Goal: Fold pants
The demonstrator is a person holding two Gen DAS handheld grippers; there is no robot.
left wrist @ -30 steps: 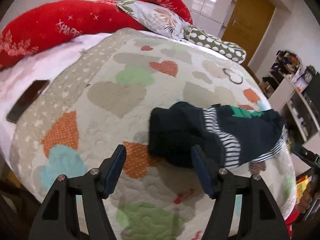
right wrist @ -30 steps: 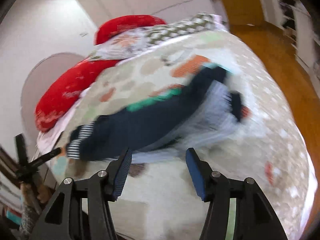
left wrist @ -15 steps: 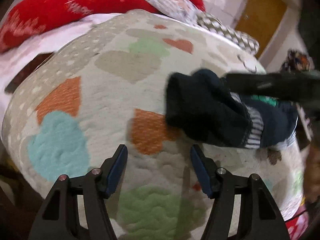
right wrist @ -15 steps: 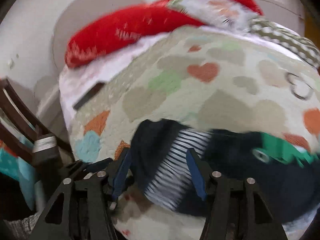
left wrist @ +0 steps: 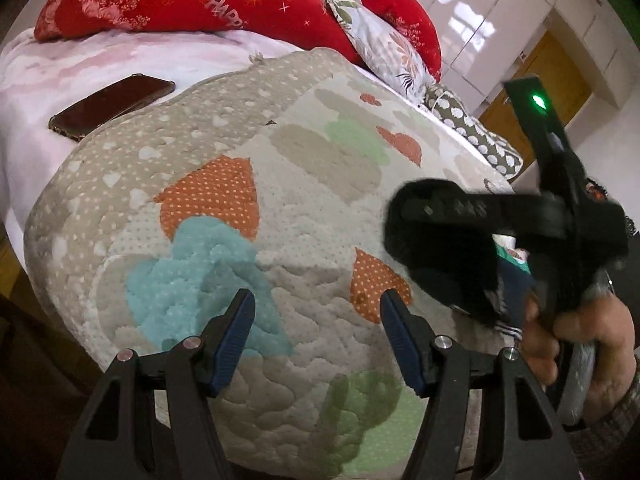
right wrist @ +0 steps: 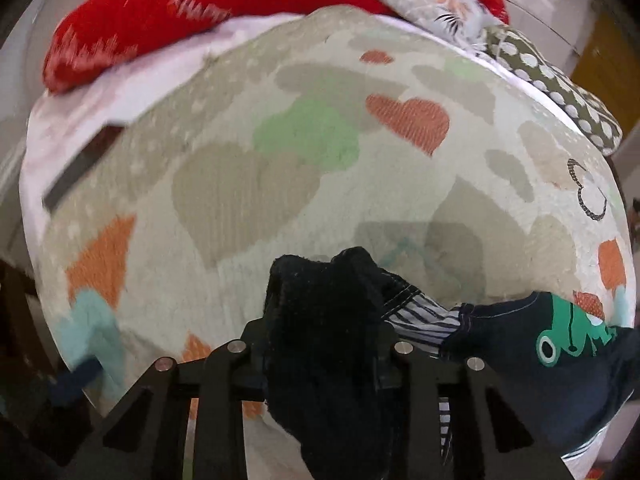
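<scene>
The pants (right wrist: 520,364) are dark navy with a green frog print and a striped lining, and they lie on the heart-patterned quilt (right wrist: 280,168). My right gripper (right wrist: 320,344) is shut on a bunched dark end of the pants, which hides its fingertips. In the left wrist view that gripper (left wrist: 424,220) holds the dark cloth (left wrist: 452,276) lifted above the quilt at the right. My left gripper (left wrist: 316,332) is open and empty, low over the quilt (left wrist: 320,216), left of the pants.
Red pillows (left wrist: 180,0), a floral pillow (left wrist: 384,52) and a dotted pillow (left wrist: 476,136) line the far side of the bed. A dark phone (left wrist: 112,106) lies on the pink sheet at the far left. A wooden door (left wrist: 540,76) is beyond the bed.
My right gripper swung across, closed on the near end of the pants and lifted it. My left gripper drew back and left, staying open.
</scene>
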